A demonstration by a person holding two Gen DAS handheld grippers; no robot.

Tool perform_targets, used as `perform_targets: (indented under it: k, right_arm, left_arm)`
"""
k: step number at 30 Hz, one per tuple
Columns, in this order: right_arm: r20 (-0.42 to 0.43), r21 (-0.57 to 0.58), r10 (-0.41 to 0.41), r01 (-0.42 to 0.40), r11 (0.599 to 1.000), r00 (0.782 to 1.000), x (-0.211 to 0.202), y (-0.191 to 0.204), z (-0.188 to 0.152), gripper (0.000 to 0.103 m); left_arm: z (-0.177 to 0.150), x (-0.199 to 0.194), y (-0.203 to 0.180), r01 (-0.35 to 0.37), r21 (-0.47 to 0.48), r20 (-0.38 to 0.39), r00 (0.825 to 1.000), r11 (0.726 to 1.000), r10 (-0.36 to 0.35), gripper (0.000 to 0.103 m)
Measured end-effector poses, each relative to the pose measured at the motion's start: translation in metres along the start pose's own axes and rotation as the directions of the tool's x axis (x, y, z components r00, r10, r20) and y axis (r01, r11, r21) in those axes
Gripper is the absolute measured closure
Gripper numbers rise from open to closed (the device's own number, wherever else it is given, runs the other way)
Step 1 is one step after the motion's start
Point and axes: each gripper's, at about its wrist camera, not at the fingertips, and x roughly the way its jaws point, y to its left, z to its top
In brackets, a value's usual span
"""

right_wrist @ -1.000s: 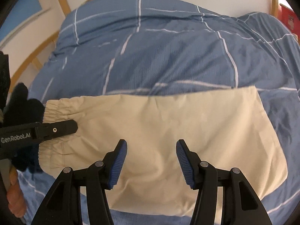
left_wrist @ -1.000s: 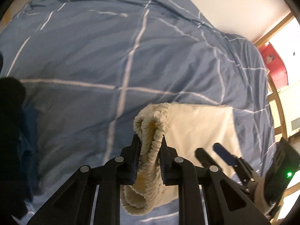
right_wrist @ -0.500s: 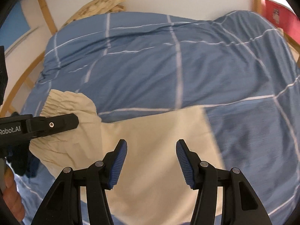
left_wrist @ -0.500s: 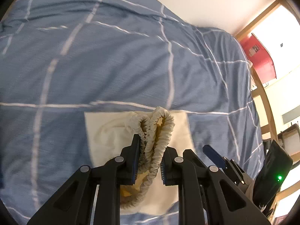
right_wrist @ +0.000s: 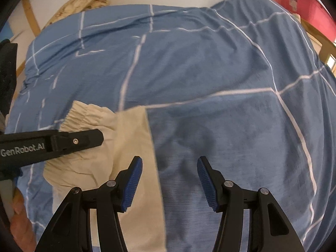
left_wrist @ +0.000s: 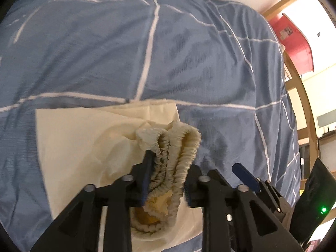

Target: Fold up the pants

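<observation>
Cream pants (left_wrist: 88,147) lie folded on a bed covered by a blue duvet (left_wrist: 105,52) with a grid of thin white lines. In the left wrist view the left gripper (left_wrist: 166,180) points down at the cloth with the bunched elastic waistband (left_wrist: 174,147) gathered between its blue-padded fingers; its jaws are opening at this moment, the left pad lies against the ruffled band and a narrow gap shows at the right pad, so the band is between the jaws rather than firmly pinched. The waistband stands up in a loose loop above the flat folded part of the pants, which spreads out to the left and below. In the right wrist view the right gripper (right_wrist: 170,180) hangs spread wide with nothing between its pads, above the spot where the straight right edge of the pants (right_wrist: 134,147) meets bare duvet (right_wrist: 210,73). The black finger of the left gripper (right_wrist: 79,140) reaches in from the left of that view, resting at the gathered waistband (right_wrist: 84,115). A person's hand (right_wrist: 19,218) shows at the lower left edge. A red object (left_wrist: 294,42) and a curved wooden frame (left_wrist: 302,96) stand beyond the bed on the right.
</observation>
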Motion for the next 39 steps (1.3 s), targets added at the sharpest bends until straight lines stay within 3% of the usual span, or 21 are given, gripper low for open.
perform_targets:
  k: [2, 5, 11, 16, 19, 23, 28, 33, 39]
  right_arm:
    - [-0.005, 0.011, -0.024, 0.024, 1.0, 1.0, 0.004, -0.006, -0.002, 0.048]
    - [-0.002, 0.037, -0.051, 0.051, 0.998, 0.999, 0.004, -0.012, -0.005, 0.048]
    - [0.065, 0.025, -0.05, 0.048, 0.999, 0.997, -0.022, 0.001, -0.001, 0.048]
    - [0.091, -0.023, 0.129, -0.127, 0.992, 0.988, -0.033, 0.026, 0.018, 0.048]
    - [0.054, -0.045, 0.186, -0.183, 0.982, 0.981, -0.015, 0.035, 0.026, 0.048]
    - [-0.032, -0.023, 0.194, -0.195, 0.981, 0.98, 0.021, 0.038, 0.029, 0.048]
    - [-0.091, 0.042, 0.205, -0.202, 0.979, 0.975, 0.043, 0.03, 0.024, 0.049]
    - [-0.109, 0.058, 0.209, -0.203, 0.977, 0.972, 0.047, 0.029, 0.02, 0.049]
    - [-0.126, 0.074, 0.213, -0.205, 0.976, 0.969, 0.054, 0.024, 0.016, 0.049]
  left_arm:
    - [-0.002, -0.007, -0.003, 0.022, 0.029, 0.019, 1.0, 0.999, -0.022, 0.056]
    - [-0.015, -0.039, -0.005, 0.005, 0.103, 0.103, 0.995, 0.995, -0.015, 0.045]
    - [-0.069, -0.077, 0.009, -0.108, 0.248, 0.125, 0.989, 0.963, 0.079, 0.044]
    - [-0.112, -0.07, 0.026, -0.216, 0.346, 0.102, 0.976, 0.913, 0.192, 0.044]
    - [-0.122, -0.06, 0.039, -0.241, 0.337, 0.09, 0.97, 0.91, 0.224, 0.044]
    - [-0.129, -0.053, 0.046, -0.225, 0.319, 0.078, 0.974, 0.921, 0.211, 0.044]
    - [-0.145, -0.054, 0.046, -0.257, 0.367, 0.099, 0.966, 0.894, 0.238, 0.044]
    - [-0.16, -0.051, 0.05, -0.258, 0.375, 0.064, 0.965, 0.89, 0.253, 0.044]
    - [-0.163, -0.043, 0.066, -0.286, 0.285, 0.047, 0.957, 0.915, 0.285, 0.043]
